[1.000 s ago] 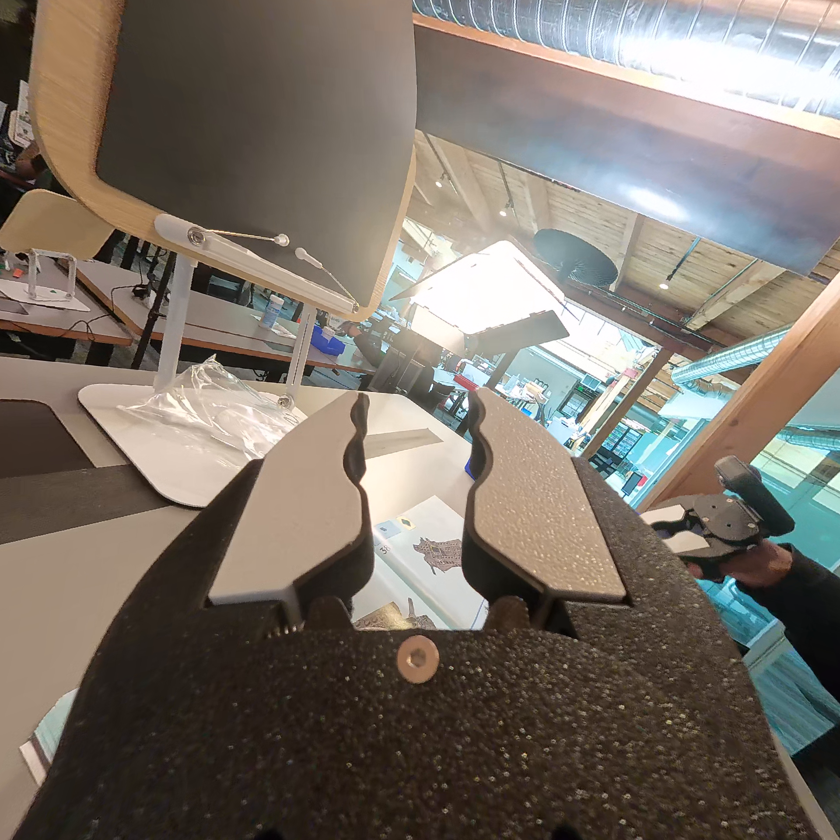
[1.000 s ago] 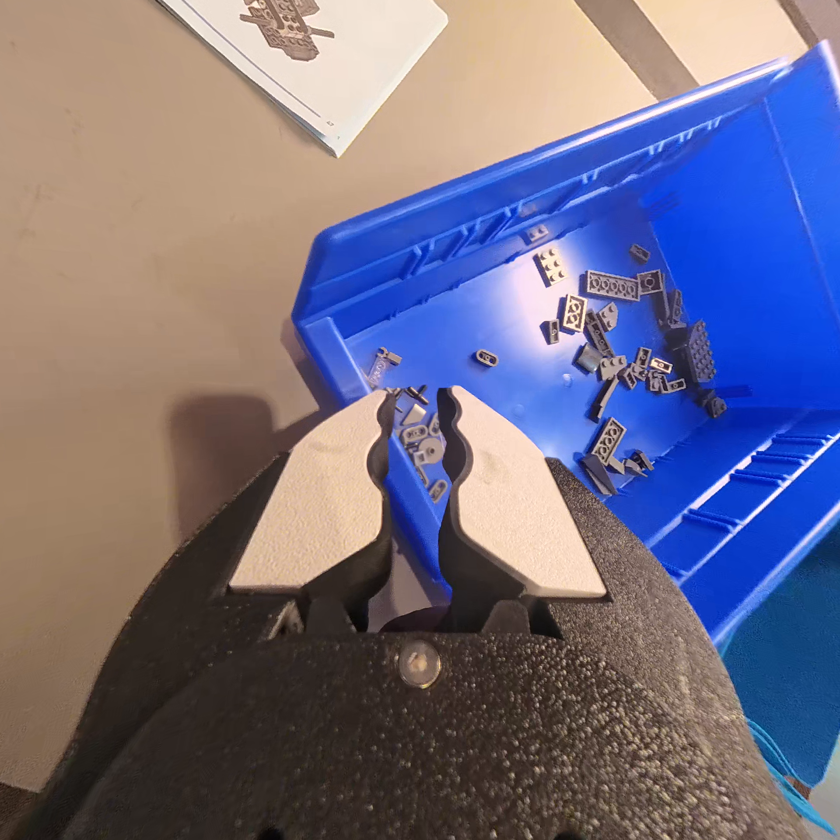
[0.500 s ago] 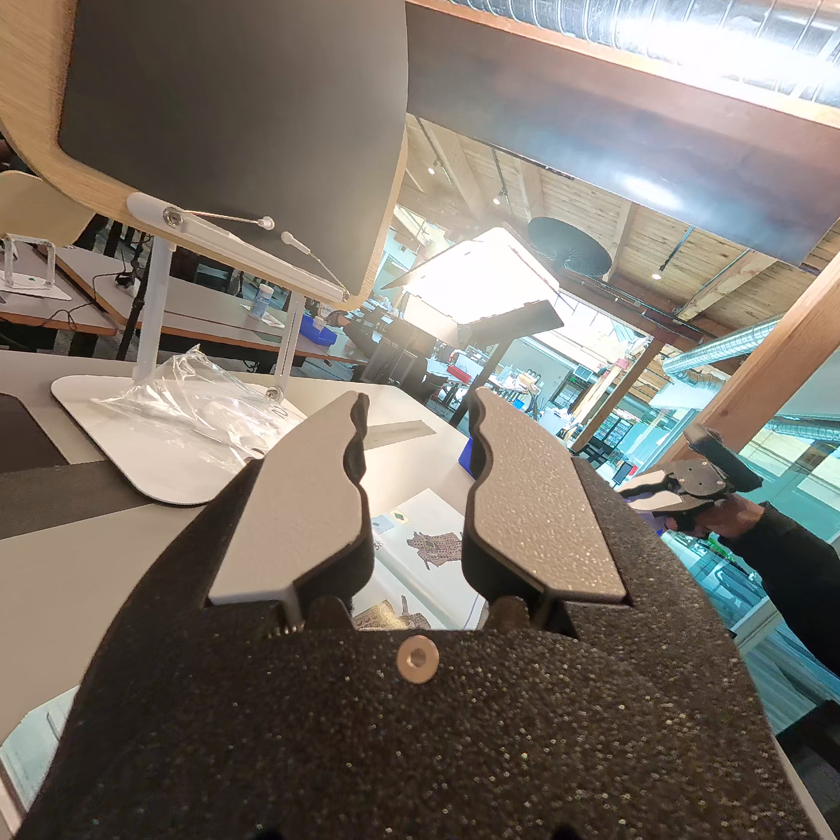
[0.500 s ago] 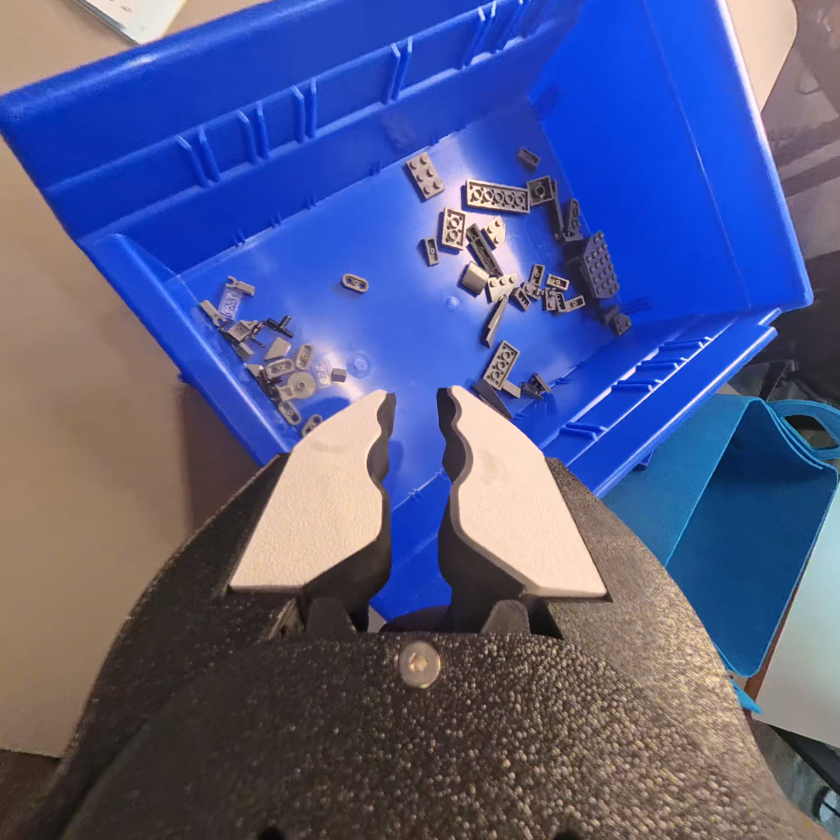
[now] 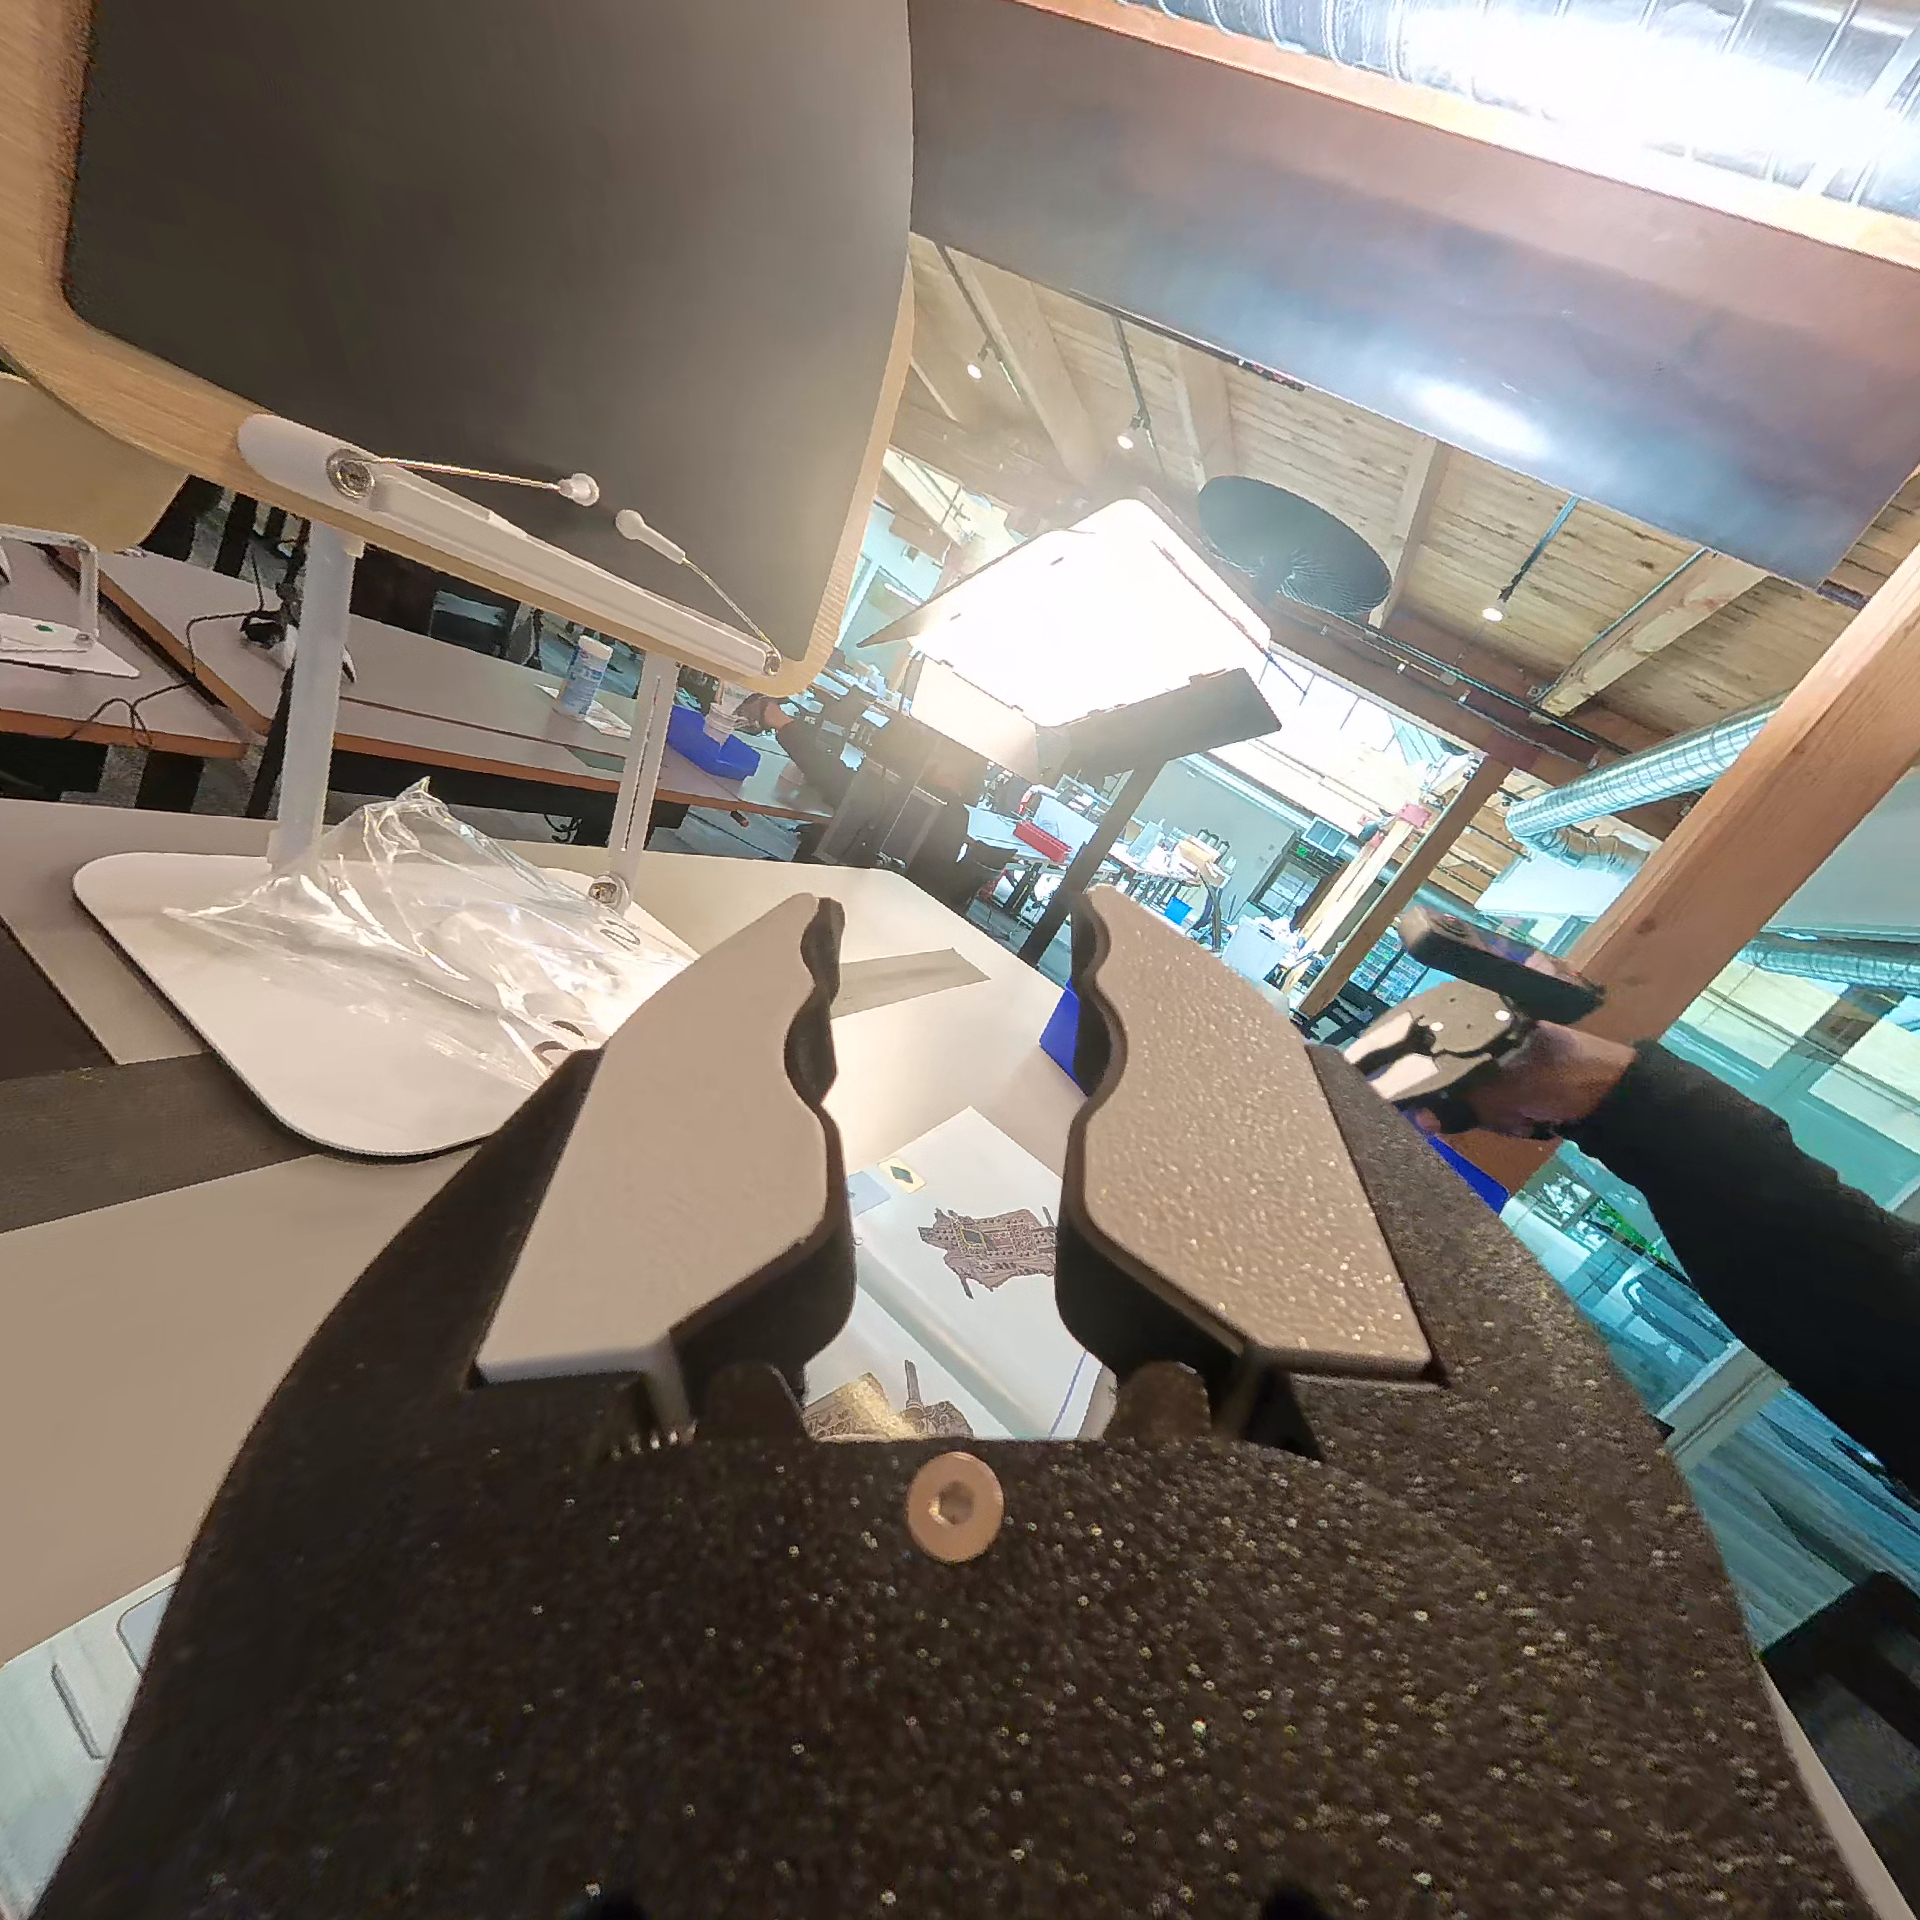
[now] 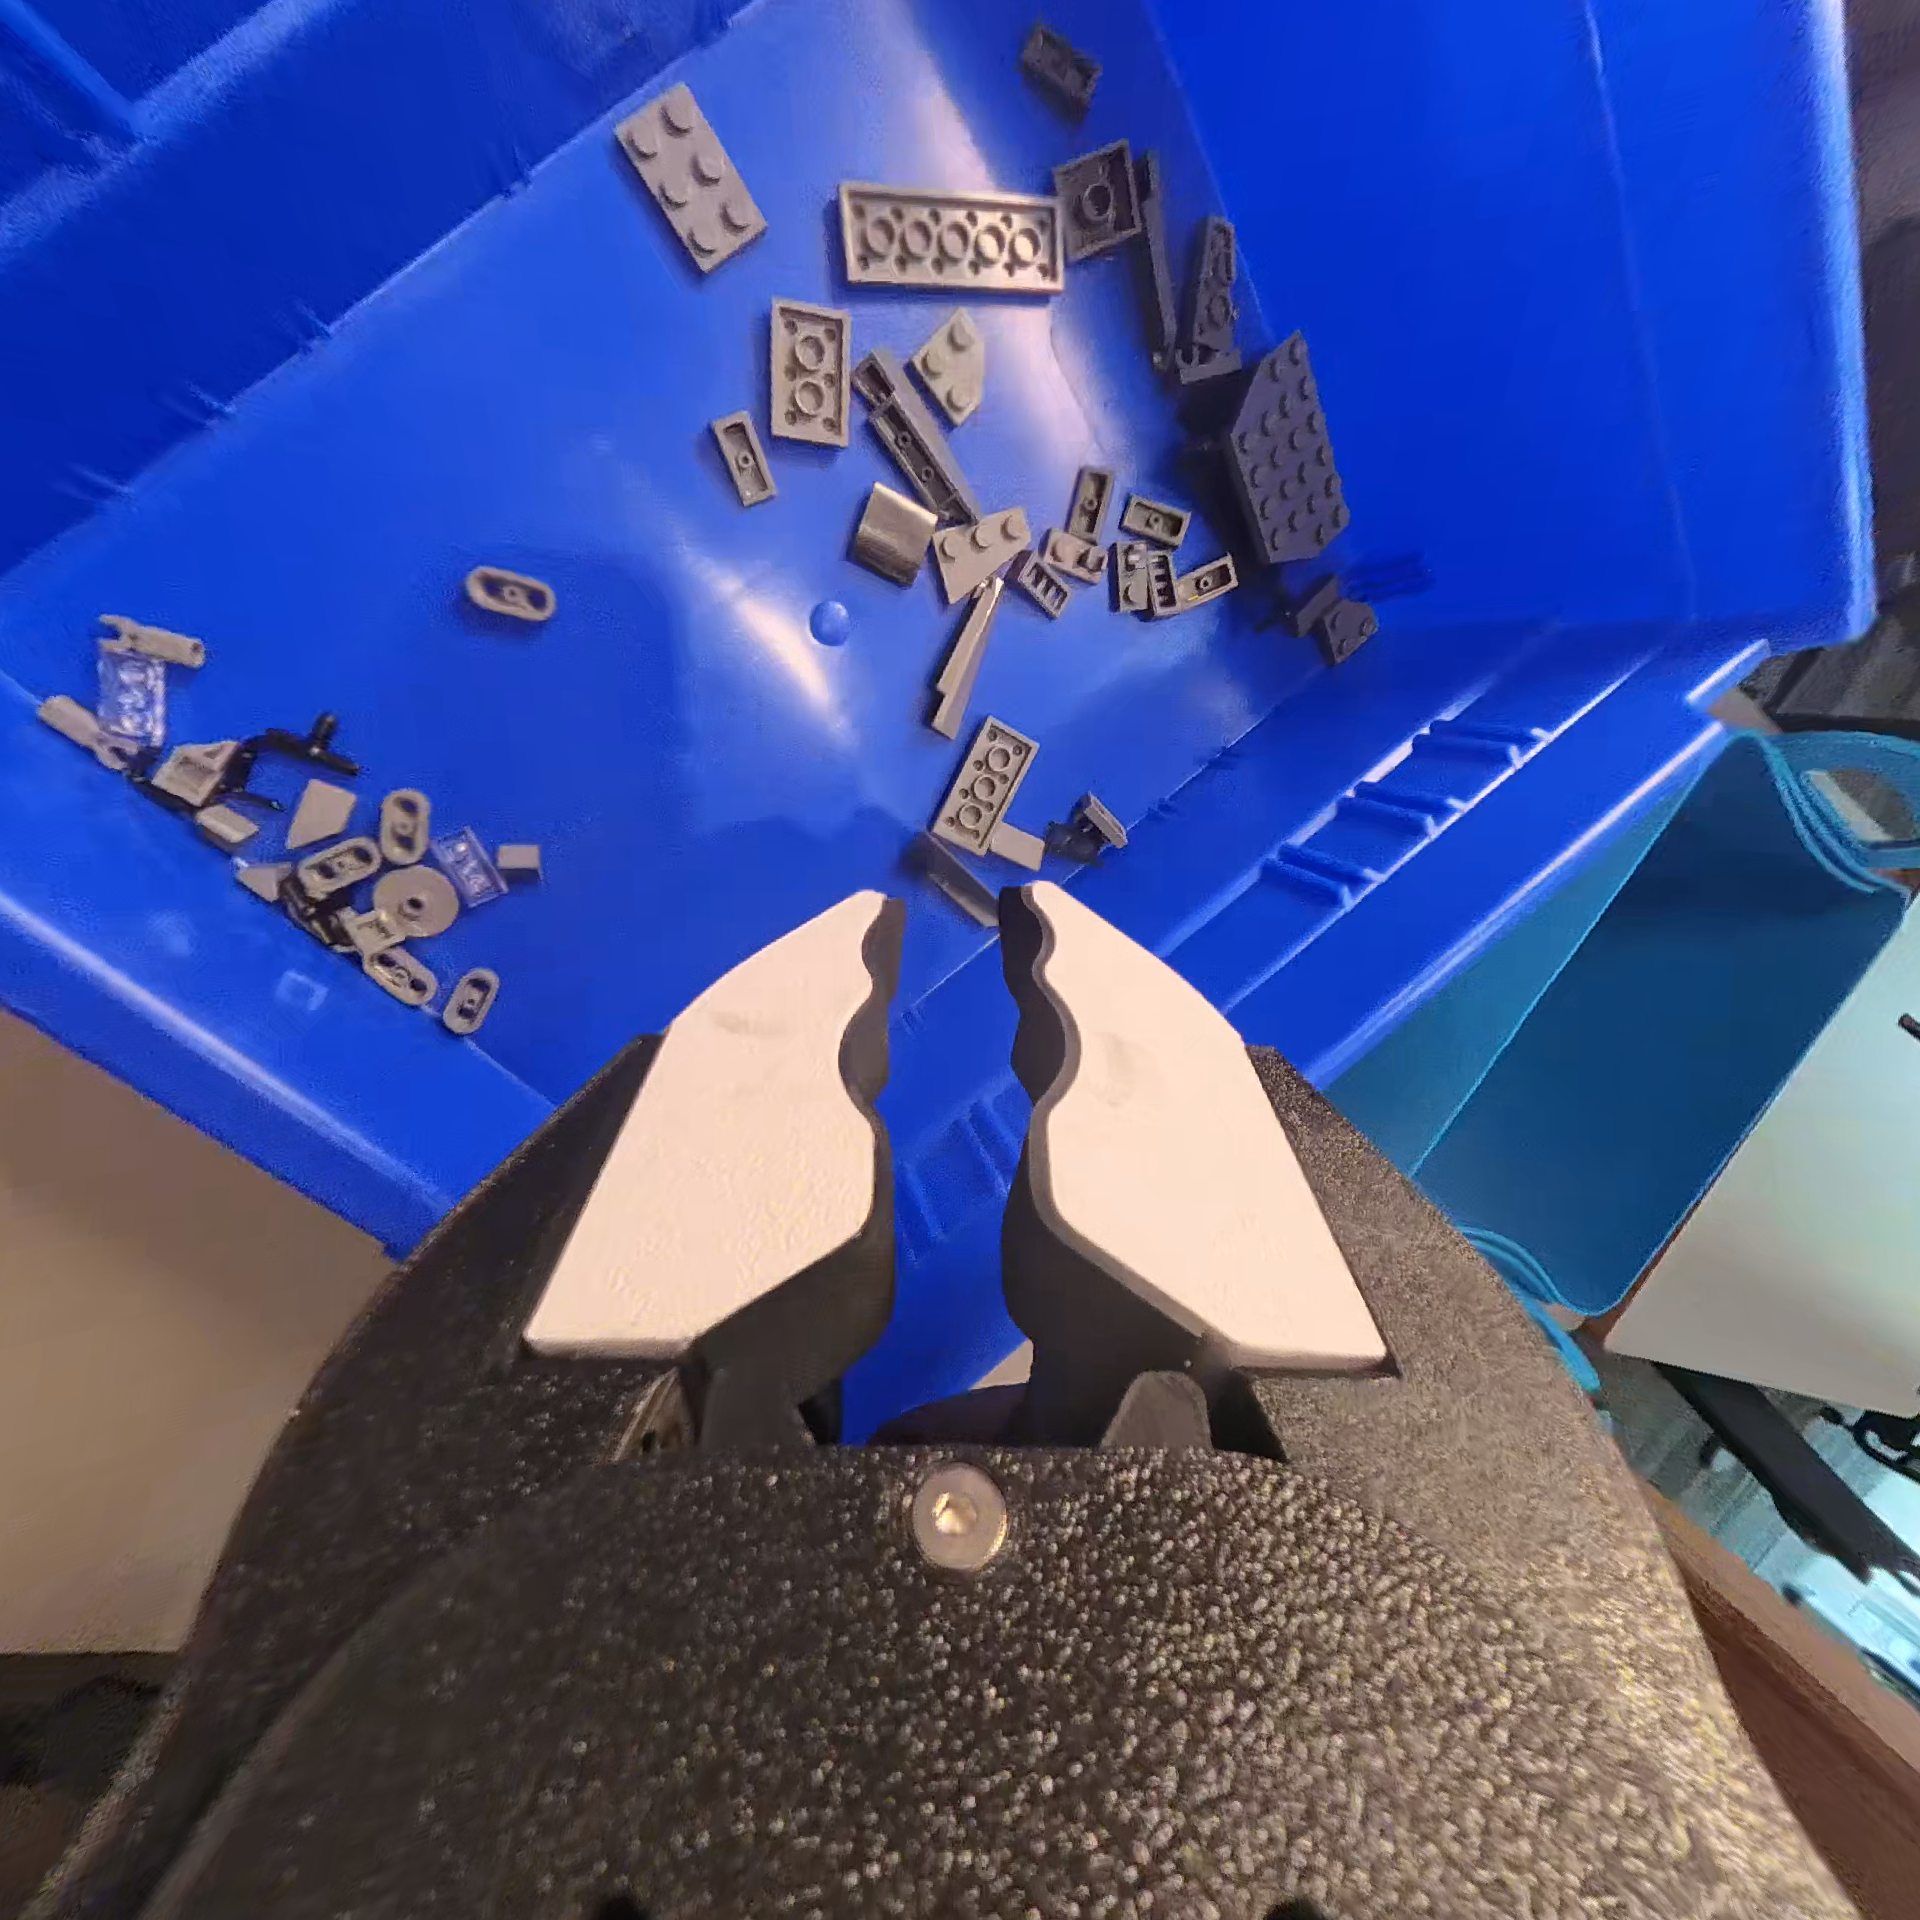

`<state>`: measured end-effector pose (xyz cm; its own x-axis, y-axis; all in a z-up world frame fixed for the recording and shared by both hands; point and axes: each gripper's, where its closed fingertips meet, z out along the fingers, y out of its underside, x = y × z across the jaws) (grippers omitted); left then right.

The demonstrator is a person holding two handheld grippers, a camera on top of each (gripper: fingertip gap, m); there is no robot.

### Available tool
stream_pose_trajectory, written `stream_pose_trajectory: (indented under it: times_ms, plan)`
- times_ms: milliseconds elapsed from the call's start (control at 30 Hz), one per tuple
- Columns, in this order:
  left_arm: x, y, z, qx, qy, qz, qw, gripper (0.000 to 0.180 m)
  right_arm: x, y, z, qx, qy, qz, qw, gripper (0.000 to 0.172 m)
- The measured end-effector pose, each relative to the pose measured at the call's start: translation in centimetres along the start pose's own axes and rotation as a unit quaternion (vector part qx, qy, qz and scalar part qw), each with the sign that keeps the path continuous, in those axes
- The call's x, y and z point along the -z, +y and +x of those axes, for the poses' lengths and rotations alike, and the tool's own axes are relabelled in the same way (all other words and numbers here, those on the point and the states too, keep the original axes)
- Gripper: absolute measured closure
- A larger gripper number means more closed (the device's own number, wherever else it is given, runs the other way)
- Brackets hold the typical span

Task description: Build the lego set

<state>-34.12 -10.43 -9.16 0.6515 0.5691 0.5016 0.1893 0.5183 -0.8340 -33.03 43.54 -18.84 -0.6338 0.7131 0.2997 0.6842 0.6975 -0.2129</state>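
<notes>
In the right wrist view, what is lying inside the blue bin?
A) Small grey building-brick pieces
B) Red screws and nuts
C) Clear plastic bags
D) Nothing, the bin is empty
A: the floor of the blue bin is scattered with small grey building-brick pieces, mostly flat studded plates, in one loose group on the left and another on the right.

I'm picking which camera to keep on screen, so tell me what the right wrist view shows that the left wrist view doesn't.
Only the right wrist view shows inside the blue bin: scattered grey building pieces, a teal bag beside it, and the right gripper open and empty above them.

Only the left wrist view shows the stand, clear plastic bag, instruction booklet and the open left gripper.

Both show the bin and right gripper; the left view catches just a corner.
</notes>
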Motion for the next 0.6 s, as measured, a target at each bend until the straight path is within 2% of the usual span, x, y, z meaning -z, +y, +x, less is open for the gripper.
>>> stream_pose_trajectory:
  times_ms: [300, 600]
  plan:
    - [0.4, -0.4, 0.1, -0.002, 0.0, 0.007, 1.0, 0.137, -5.8, 0.4, 1.2, -0.018, -0.063, -0.183, 0.981, 0.151]
    - [0.7, -1.0, -0.1, 0.001, 0.002, 0.016, 1.0, 0.137, -6.7, 0.7, 1.1, -0.026, -0.098, -0.226, 0.969, 0.149]
